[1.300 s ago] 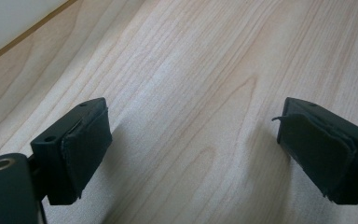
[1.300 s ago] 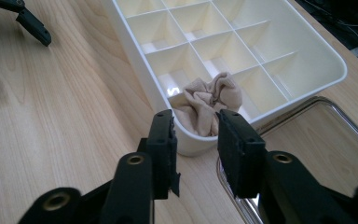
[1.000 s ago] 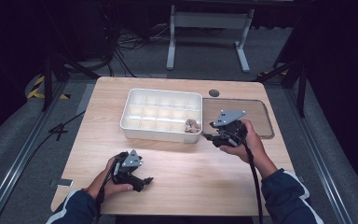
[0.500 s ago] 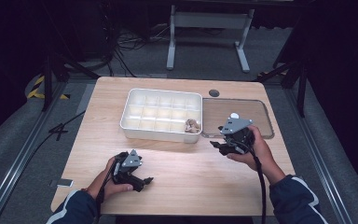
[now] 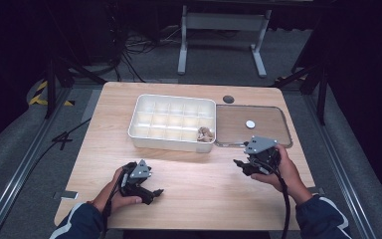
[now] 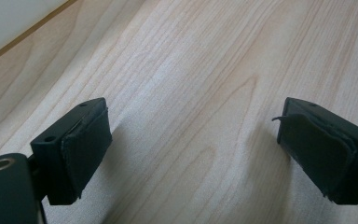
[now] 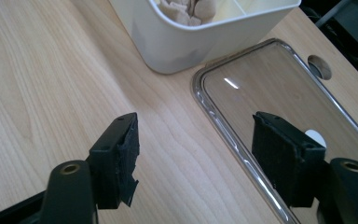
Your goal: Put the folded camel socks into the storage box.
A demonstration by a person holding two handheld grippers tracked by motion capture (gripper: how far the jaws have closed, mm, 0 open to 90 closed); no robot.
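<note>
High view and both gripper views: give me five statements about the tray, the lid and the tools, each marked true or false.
1. The white compartment tray holds beige pieces in one corner compartment. True.
2. The clear lid lies on the tray. False: it lies flat on the table beside it.
3. The right tool grips a beige piece. False: its jaws are open and empty.
4. The left tool is open over bare wood. True.
5. A white round sticker sits on the lid. True.

The right gripper (image 5: 242, 166) is now farther from the white tray (image 5: 171, 144) and nearer the bench's (image 5: 204, 199) near edge, beside the clear lid (image 5: 273, 142); its jaws have just been opening, nothing between them.
</note>
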